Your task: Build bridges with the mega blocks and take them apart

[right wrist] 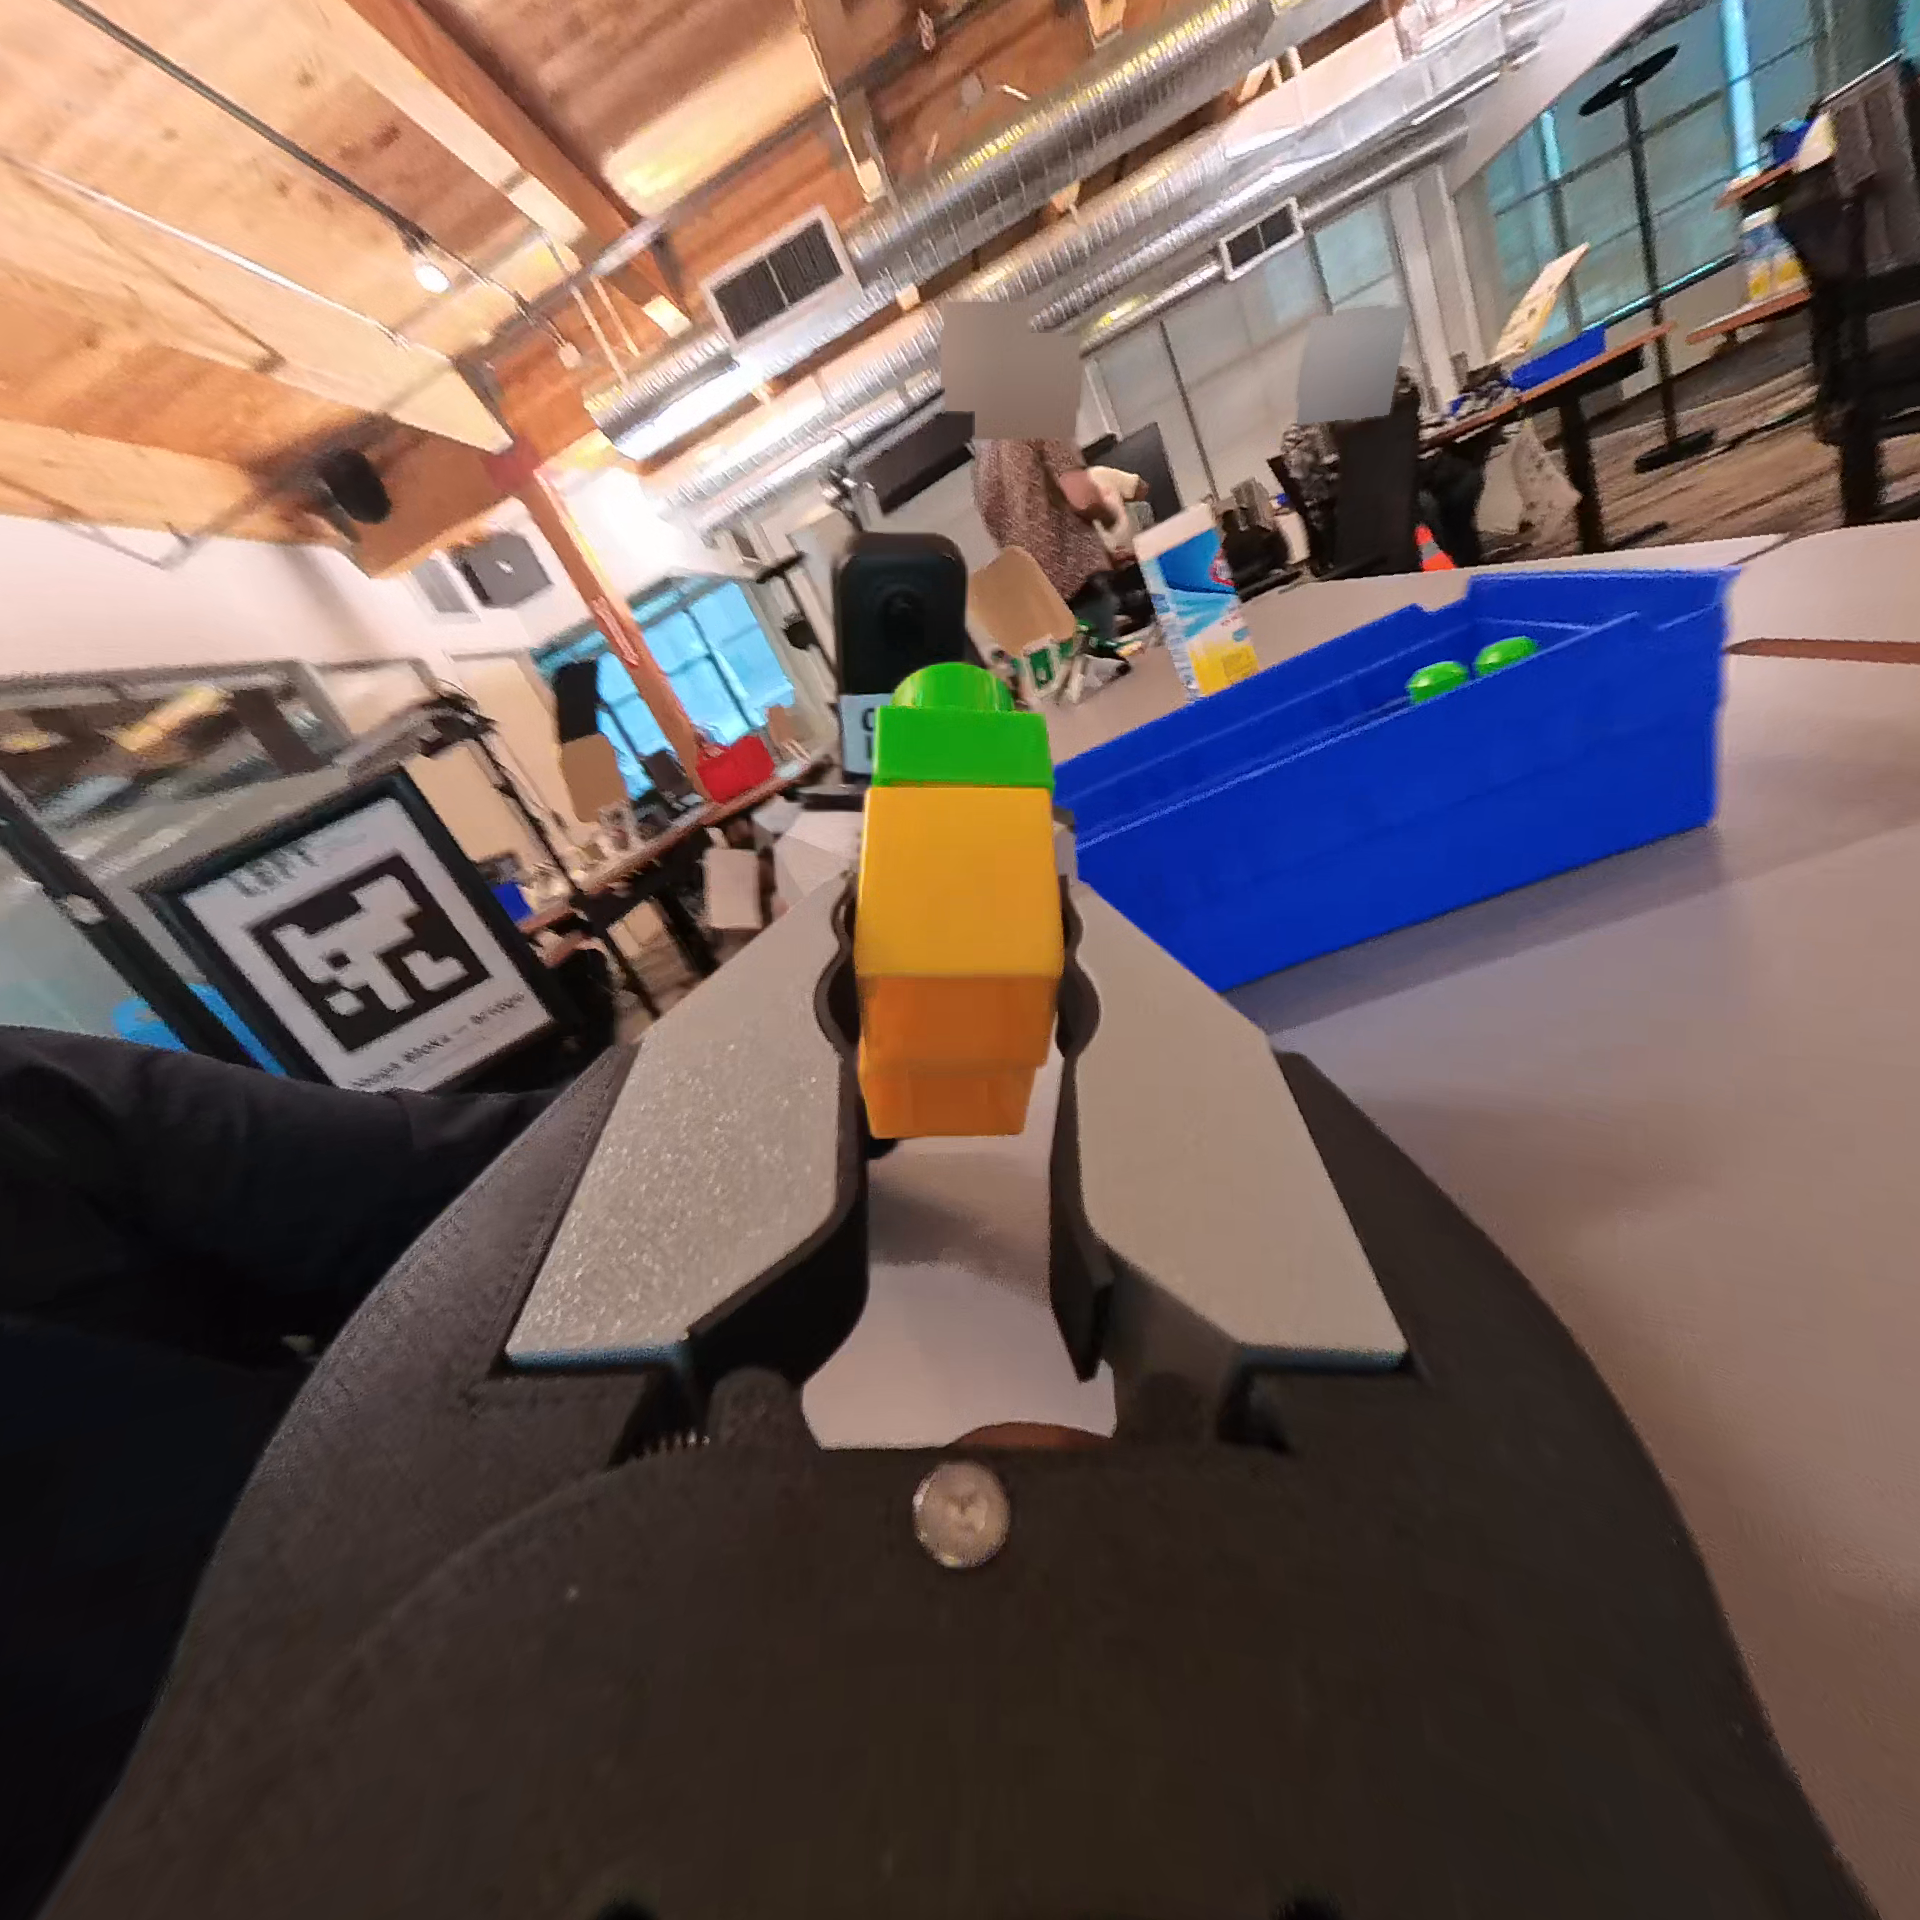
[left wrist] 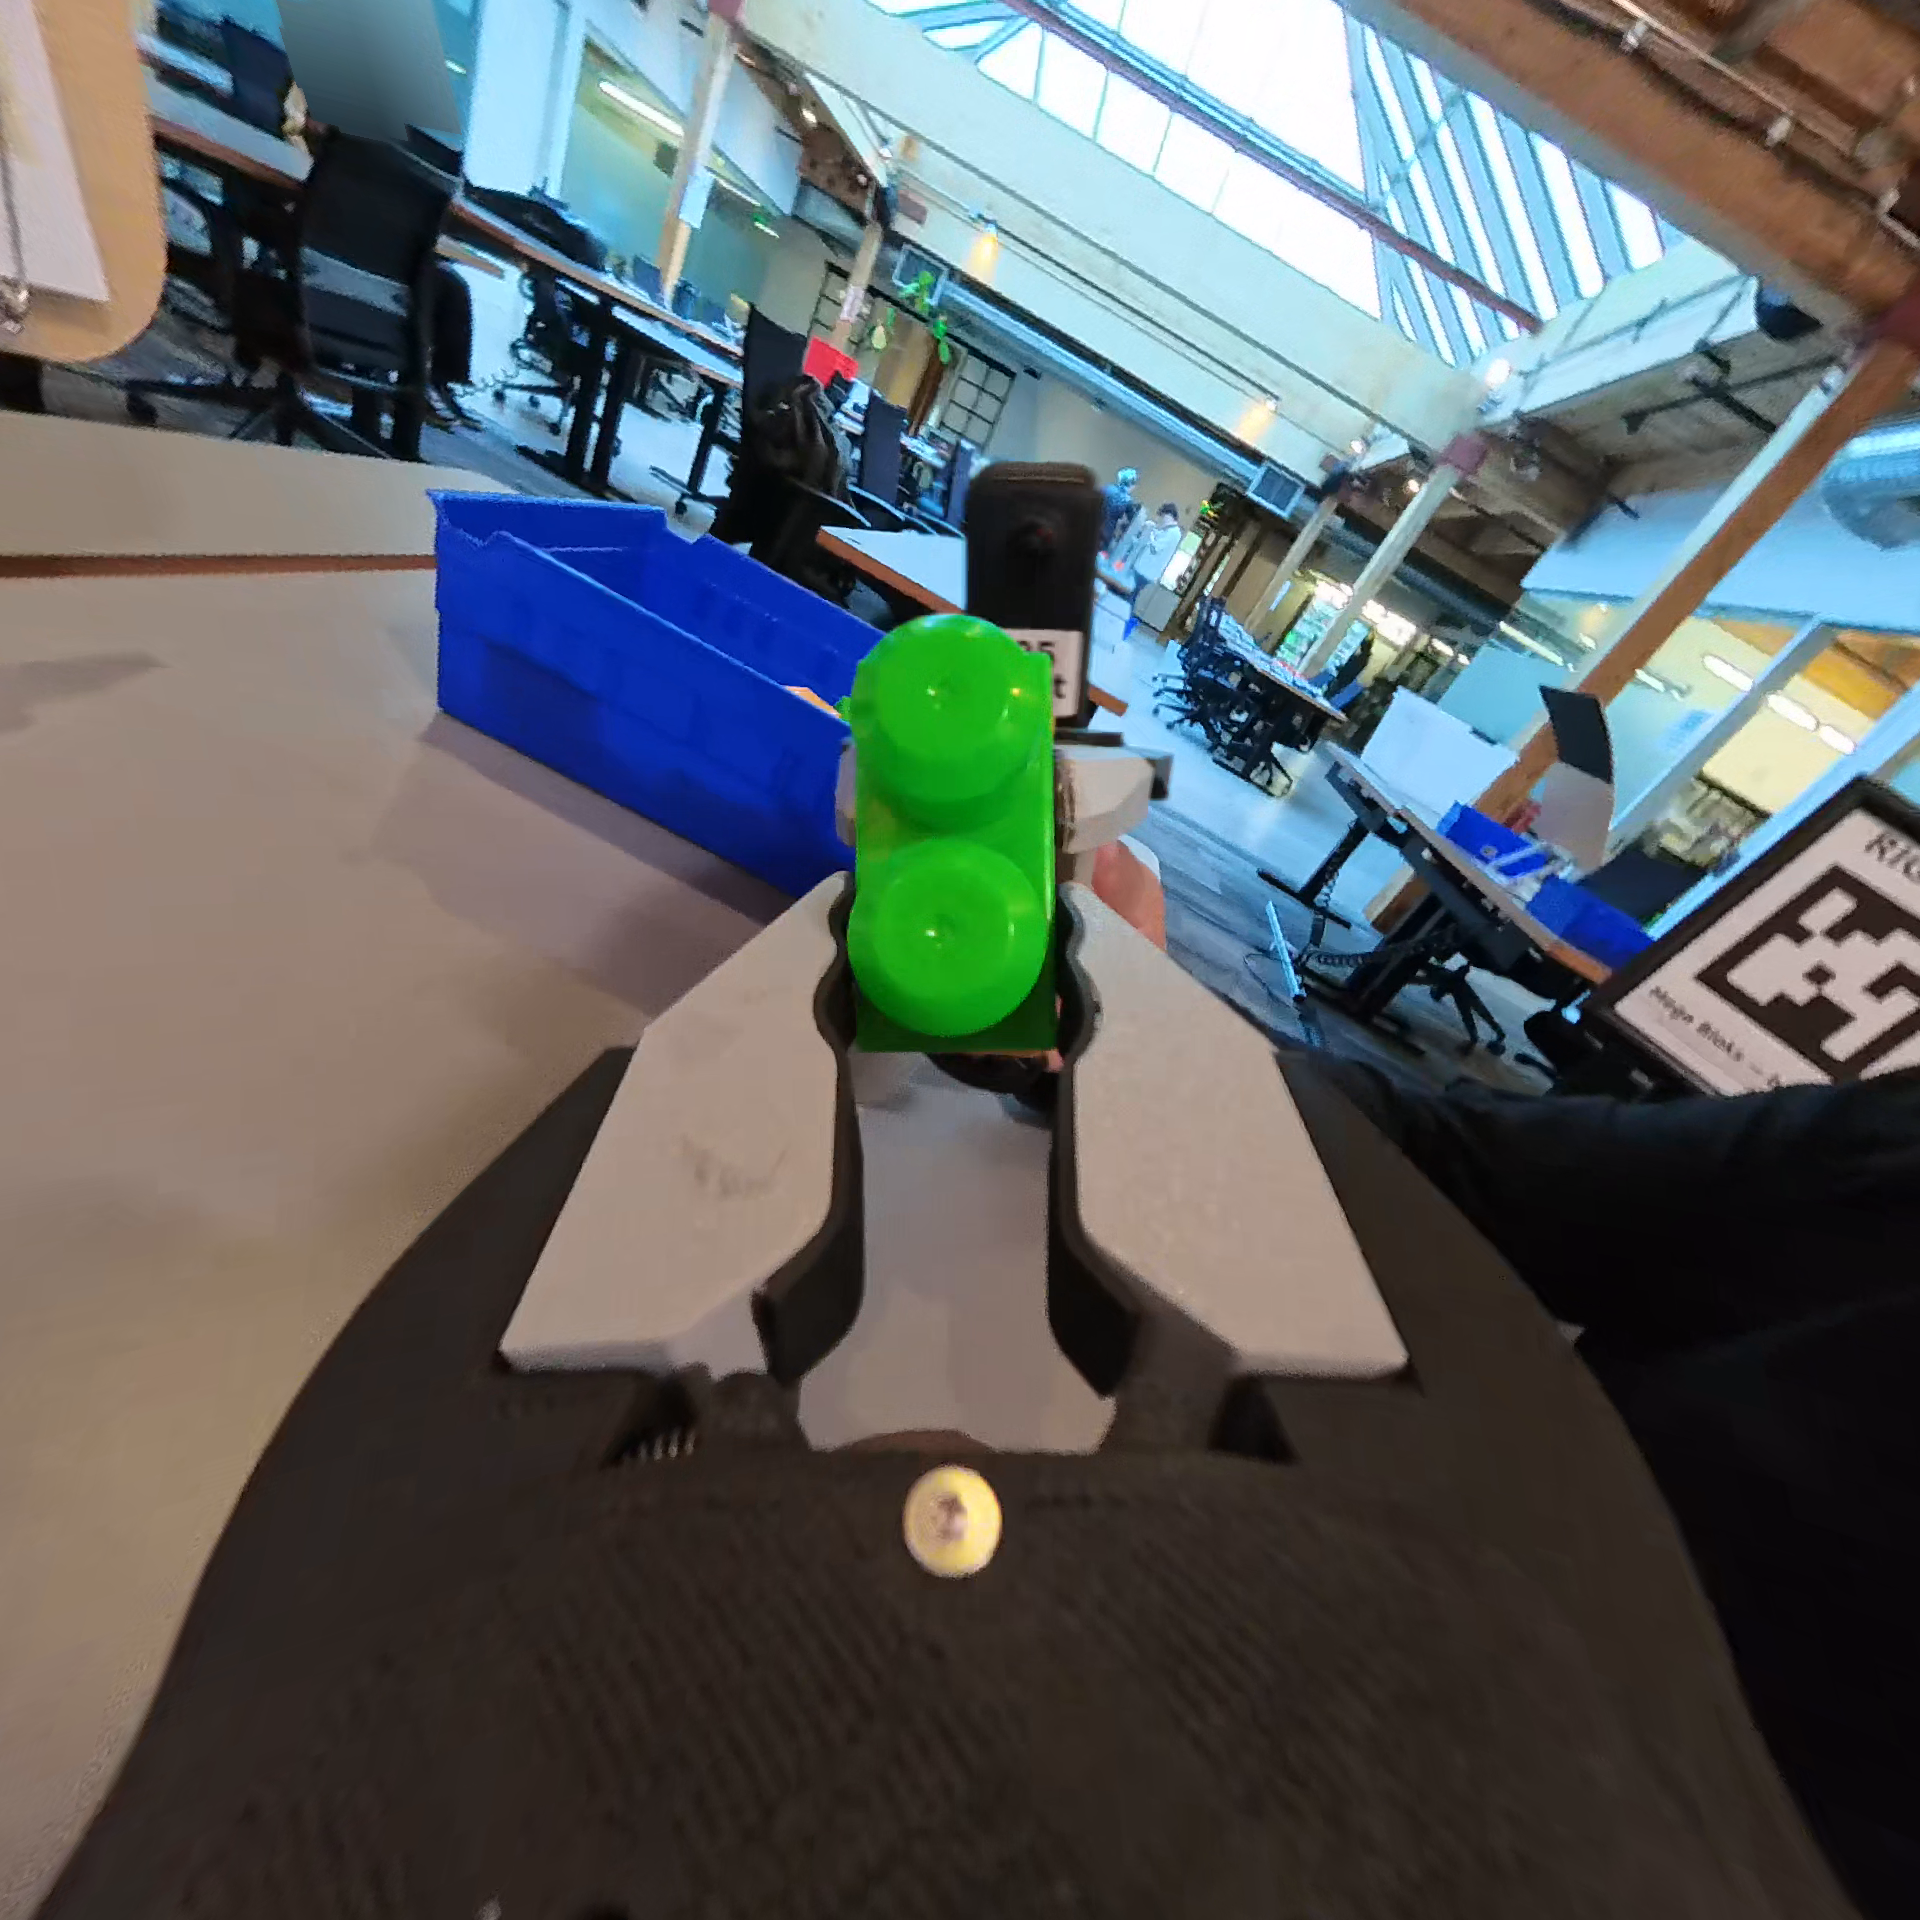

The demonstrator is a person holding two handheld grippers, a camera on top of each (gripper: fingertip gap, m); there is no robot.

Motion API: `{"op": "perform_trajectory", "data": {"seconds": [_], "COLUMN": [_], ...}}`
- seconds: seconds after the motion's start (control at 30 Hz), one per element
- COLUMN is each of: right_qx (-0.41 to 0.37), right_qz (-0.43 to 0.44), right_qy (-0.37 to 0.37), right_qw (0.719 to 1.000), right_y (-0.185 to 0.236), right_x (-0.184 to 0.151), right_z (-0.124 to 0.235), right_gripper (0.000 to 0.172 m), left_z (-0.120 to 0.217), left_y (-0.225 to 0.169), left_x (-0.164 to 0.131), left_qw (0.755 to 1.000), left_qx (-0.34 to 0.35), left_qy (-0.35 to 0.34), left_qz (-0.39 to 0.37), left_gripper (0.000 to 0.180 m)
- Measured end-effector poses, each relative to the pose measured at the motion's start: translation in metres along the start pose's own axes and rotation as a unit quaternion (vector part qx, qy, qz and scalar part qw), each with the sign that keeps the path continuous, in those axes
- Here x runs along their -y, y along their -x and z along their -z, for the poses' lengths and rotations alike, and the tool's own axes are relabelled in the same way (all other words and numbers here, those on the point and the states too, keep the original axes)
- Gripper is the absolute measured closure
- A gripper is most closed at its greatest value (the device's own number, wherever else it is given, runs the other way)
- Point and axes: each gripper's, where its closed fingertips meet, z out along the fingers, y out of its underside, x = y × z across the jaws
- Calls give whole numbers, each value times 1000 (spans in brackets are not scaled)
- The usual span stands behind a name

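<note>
1. Left wrist view: the left gripper clamps one green block with two studs at the frame's centre. One blue bin sits at ten o'clock on the table.
2. Right wrist view: the right gripper clamps one yellow block joined to that green block at twelve o'clock. This looks like the taking-apart step; next, pull the two apart. Two green studs show in the bin at two o'clock.

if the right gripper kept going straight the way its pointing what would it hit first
Most likely the left gripper. The right gripper is clamped on the yellow block, whose far end is joined to the green block that the left gripper faces from beyond. Depth is hard to judge.
</note>
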Motion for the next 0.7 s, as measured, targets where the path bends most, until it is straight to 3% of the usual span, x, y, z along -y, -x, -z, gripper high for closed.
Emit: {"op": "perform_trajectory", "data": {"seconds": [0.13,0.2,0.27,0.37,0.43,0.53,0.7], "right_qx": [-89,-156,-218,-177,-243,-397,-563], "right_qz": [138,243,334,255,246,209,115], "right_qy": [60,112,146,78,31,26,131], "right_qw": [985,951,905,947,938,893,808], "right_y": [-6,-14,-21,-1,-6,-29,-66], "right_x": [-6,-13,-15,2,34,72,70], "right_z": [5,10,17,21,51,128,251], "right_gripper": [139,139,139,139,139,139,134], "left_z": [1,5,17,25,22,8,-33], "left_y": [4,9,6,10,4,-6,-24], "left_x": [-6,-8,-3,-7,-10,-10,-14], "left_qw": [999,998,992,994,995,995,990], "left_qx": [3,6,-35,-24,-30,-51,-113], "left_qy": [-8,-16,-42,-44,-38,-36,-26], "left_qz": [40,66,114,101,92,78,79], "left_gripper": [147,146,146,147,146,146,146]}}
